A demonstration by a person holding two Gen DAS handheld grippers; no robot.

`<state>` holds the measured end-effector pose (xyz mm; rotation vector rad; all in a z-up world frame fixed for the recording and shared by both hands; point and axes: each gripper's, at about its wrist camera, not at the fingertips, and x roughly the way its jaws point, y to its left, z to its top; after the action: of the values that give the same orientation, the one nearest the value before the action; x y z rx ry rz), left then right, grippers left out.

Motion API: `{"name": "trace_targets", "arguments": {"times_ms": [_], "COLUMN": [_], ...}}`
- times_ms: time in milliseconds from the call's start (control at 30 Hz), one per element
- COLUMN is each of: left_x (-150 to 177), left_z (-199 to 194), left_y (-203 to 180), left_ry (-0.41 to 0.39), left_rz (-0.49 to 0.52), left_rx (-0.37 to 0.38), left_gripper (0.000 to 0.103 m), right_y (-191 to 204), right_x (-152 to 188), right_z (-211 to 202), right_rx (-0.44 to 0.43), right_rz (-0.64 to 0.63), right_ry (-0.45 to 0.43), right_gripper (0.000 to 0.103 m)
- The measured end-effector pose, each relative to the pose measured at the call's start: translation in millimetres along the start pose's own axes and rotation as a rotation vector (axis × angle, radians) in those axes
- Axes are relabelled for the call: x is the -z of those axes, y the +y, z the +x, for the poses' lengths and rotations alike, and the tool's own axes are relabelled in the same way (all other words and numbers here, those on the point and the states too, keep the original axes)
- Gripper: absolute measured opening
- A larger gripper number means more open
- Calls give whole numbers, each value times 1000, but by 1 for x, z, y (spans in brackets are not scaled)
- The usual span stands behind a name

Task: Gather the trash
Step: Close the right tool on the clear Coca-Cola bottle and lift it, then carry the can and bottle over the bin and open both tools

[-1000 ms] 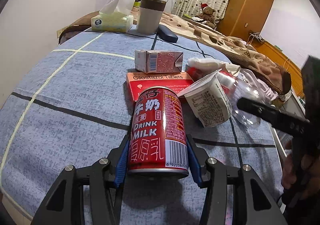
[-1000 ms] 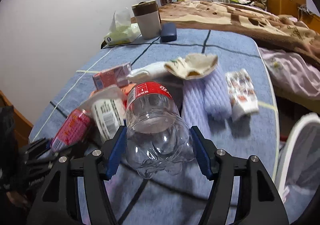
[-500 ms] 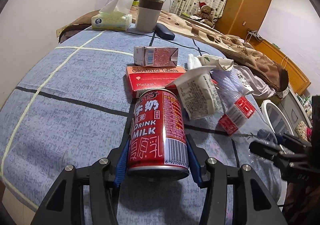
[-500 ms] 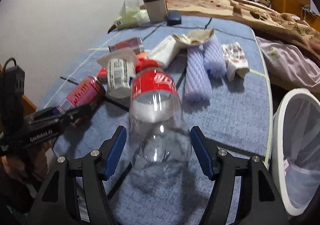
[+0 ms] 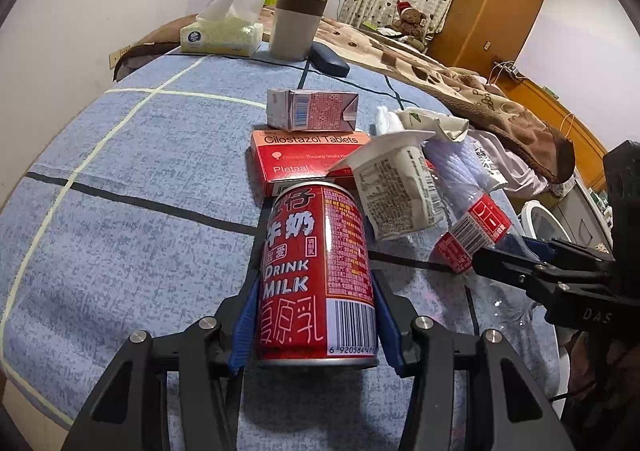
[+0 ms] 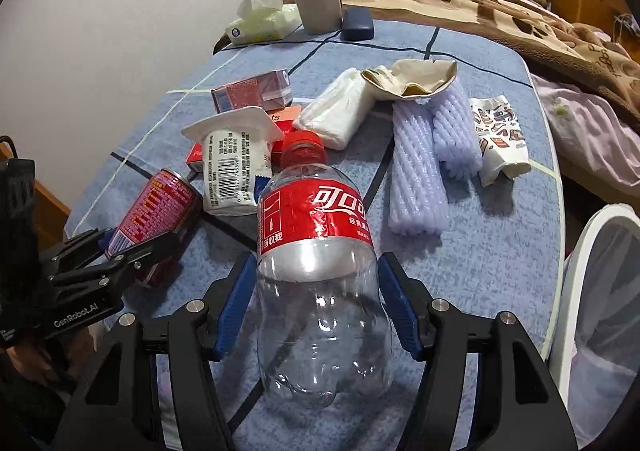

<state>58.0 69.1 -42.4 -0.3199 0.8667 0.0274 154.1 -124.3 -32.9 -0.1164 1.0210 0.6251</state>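
The left gripper [image 5: 316, 315] is clamping the milk can [image 5: 318, 275] low on its body, with the can lying lengthwise between the blue pads and pointing ahead toward the tablet box [image 5: 308, 161], while the right gripper [image 6: 318, 307] is clamping the clear plastic bottle [image 6: 320, 291] around its lower half, cap end forward. With the white bin [image 6: 600, 311] sitting to the right of the right gripper, beyond the desk [image 6: 500, 251] edge, the bottle is probably best carried there first. Both grips should be kept firm and level, since the bottle wall is thin and may flex and slip.
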Motion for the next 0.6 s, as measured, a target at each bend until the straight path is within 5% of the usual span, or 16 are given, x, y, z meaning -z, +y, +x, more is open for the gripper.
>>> {"name": "trace_targets", "arguments": {"times_ms": [600], "left_x": [-1], "left_z": [-33], "left_y": [-29], "left_ry": [-76], "left_rz": [56], "left_rx": [26], "left_gripper": [52], "right_y": [-20], "right_x": [26], "right_z": [-53], "right_rx": [5], "right_rz": [109], "right_ry": [-159], "right_gripper": [64]}}
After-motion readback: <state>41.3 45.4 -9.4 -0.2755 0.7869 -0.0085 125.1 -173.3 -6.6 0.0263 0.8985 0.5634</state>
